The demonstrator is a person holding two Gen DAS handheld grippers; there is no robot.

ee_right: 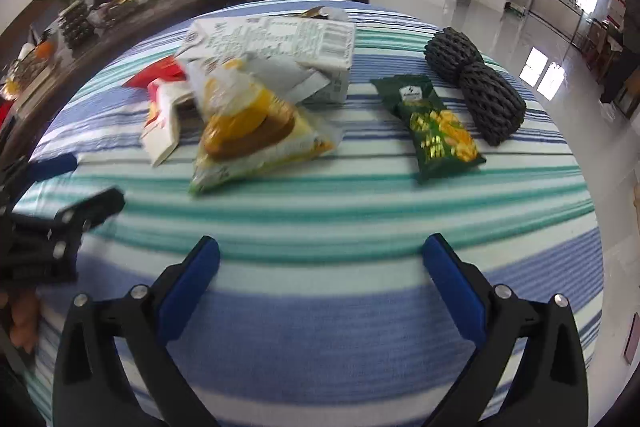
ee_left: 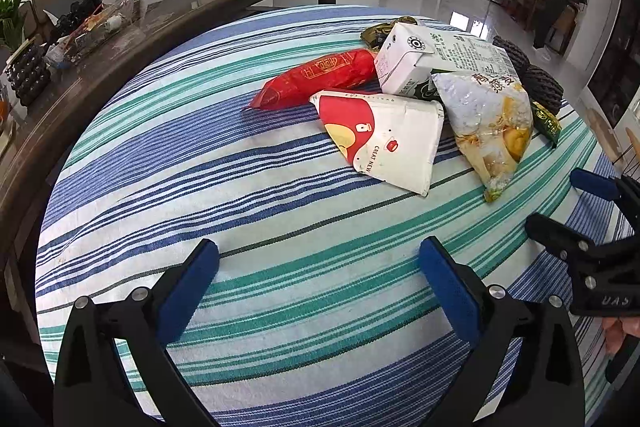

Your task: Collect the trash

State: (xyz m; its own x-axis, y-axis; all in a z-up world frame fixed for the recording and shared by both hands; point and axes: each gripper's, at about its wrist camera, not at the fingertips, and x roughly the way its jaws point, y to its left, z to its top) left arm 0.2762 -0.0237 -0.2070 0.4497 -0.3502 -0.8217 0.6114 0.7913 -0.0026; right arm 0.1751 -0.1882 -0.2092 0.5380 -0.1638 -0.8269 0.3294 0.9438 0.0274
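Hovering over the striped desk (ee_left: pixel 280 227), both grippers were empty and the trash lay ahead of them.

The left gripper (ee_left: pixel 320 259) and the right gripper (ee_right: pixel 320 255) each had the jaws wide apart, with only cloth between them. The pile sat further on the desk: a red wrapper (ee_left: pixel 316 79), a flattened red-and-white carton (ee_left: pixel 384 139), a white milk carton (ee_left: pixel 432 63) and a clear snack bag (ee_right: pixel 248 131), which overlapped one another. The snack bag seemed nearest to the right gripper, ahead and to its left, its long axis running diagonally. A green packet (ee_right: pixel 440 131) lay apart, ahead and to its right, just beside two dark foam nets (ee_right: pixel 476 83). Nothing stood in the way, but the overlap could make a single pick difficult.
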